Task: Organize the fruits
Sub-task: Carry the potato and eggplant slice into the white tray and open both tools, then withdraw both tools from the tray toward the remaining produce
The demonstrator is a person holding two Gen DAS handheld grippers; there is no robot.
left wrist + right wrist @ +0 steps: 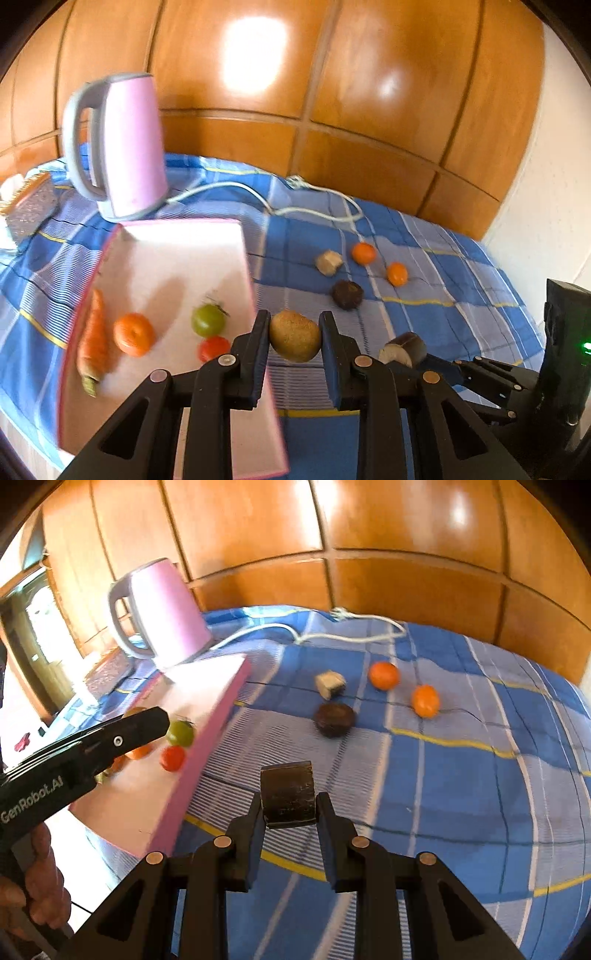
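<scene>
The left gripper (294,334) is clamped on a round tan-brown fruit (294,335), pinched between its two pads and lifted clear of the cloth. Just to its left lies a pink-rimmed white tray (177,258), holding a green tomato (208,319), a red tomato (213,348), an orange mandarin (133,334) and, furthest left, a carrot (94,332).

The right gripper (289,801) has its jaws closed on a dark cut piece of eggplant (288,797), gripped by its sides; in the left wrist view the same piece shows just right of the left gripper, its pale cut face turned leftward.

Ahead of both grippers, on the blue checked cloth (461,782), rest a dark round fruit (334,719), beyond it a pale cut chunk (330,682), and to the right of those two mandarins (384,675), apart from one another.

Further off to the left, behind the tray, stands a pink electric kettle (129,147) with a grey handle, its white cord (314,212) trailing across the cloth. A wooden panelled wall (332,92) backs the scene. A person's hand (33,886) holds the left gripper's handle.
</scene>
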